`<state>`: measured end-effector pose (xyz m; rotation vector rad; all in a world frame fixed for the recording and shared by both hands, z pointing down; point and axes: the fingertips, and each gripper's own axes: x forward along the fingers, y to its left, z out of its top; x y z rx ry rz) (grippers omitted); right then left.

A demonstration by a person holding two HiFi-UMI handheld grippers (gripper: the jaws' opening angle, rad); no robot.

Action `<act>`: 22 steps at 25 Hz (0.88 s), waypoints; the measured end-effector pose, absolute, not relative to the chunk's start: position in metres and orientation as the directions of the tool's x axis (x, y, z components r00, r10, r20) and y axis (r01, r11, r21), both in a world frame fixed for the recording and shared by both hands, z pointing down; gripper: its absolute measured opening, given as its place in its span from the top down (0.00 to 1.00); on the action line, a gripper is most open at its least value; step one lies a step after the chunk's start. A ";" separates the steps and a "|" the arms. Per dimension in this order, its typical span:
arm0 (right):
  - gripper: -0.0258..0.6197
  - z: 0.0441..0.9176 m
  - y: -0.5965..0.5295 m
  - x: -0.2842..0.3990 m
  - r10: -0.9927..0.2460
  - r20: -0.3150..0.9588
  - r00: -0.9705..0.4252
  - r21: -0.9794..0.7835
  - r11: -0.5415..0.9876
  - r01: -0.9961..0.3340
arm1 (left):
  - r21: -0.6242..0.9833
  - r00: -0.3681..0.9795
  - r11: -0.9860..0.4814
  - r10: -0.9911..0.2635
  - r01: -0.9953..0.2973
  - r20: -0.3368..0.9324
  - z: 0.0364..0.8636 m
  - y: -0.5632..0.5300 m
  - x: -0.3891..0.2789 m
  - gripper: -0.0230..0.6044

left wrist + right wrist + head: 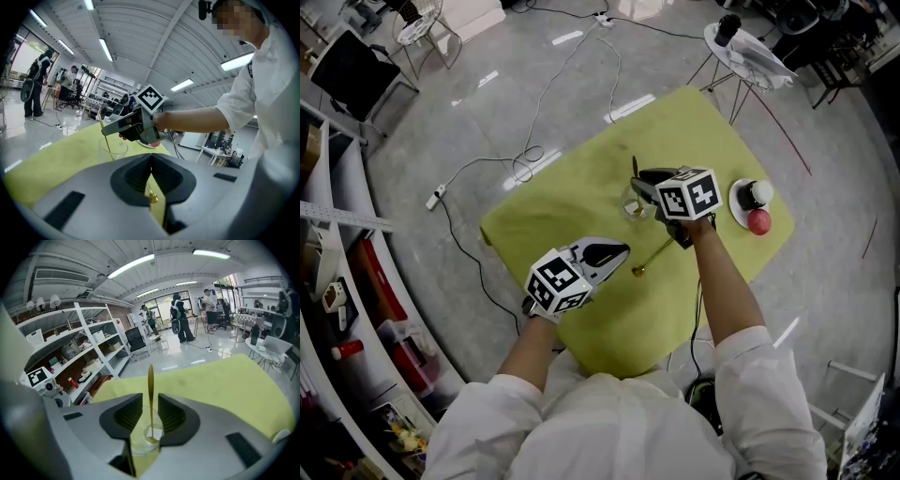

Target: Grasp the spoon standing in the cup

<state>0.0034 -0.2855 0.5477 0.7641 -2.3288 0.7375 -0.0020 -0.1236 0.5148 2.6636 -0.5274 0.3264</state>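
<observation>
A clear glass cup [634,203] stands mid-table on the yellow-green cloth [581,197]. A gold spoon [150,385] stands upright in it, bowl down. My right gripper [643,184] hovers over the cup and is open. In the right gripper view [150,406] the spoon's handle rises between the two pads with a gap on each side. The left gripper view shows the cup [112,149], the spoon handle [104,131] and the right gripper [110,129] beside it. My left gripper [622,251] is shut and holds nothing, nearer me.
A second gold spoon [654,256] lies flat on the cloth between the grippers, seen below the left jaws [151,198]. A white plate [739,212] with a red fruit [758,222] sits at the table's right. Cables cross the floor; shelves stand at left.
</observation>
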 end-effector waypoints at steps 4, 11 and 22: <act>0.80 0.552 -0.287 0.000 -0.328 0.669 -0.666 -0.315 0.687 -0.655 | 0.343 0.900 -0.844 -0.318 -0.412 0.299 0.515 -0.125 -0.005 0.96; 0.89 0.558 -0.288 0.002 -0.339 0.686 -0.644 -0.284 0.690 -0.665 | 0.346 0.899 -0.841 -0.326 -0.417 0.293 0.515 -0.127 -0.007 0.96; 0.94 0.542 -0.284 0.008 -0.377 0.653 -0.657 -0.278 0.687 -0.671 | 0.342 0.899 -0.841 -0.331 -0.419 0.287 0.513 -0.128 -0.008 0.96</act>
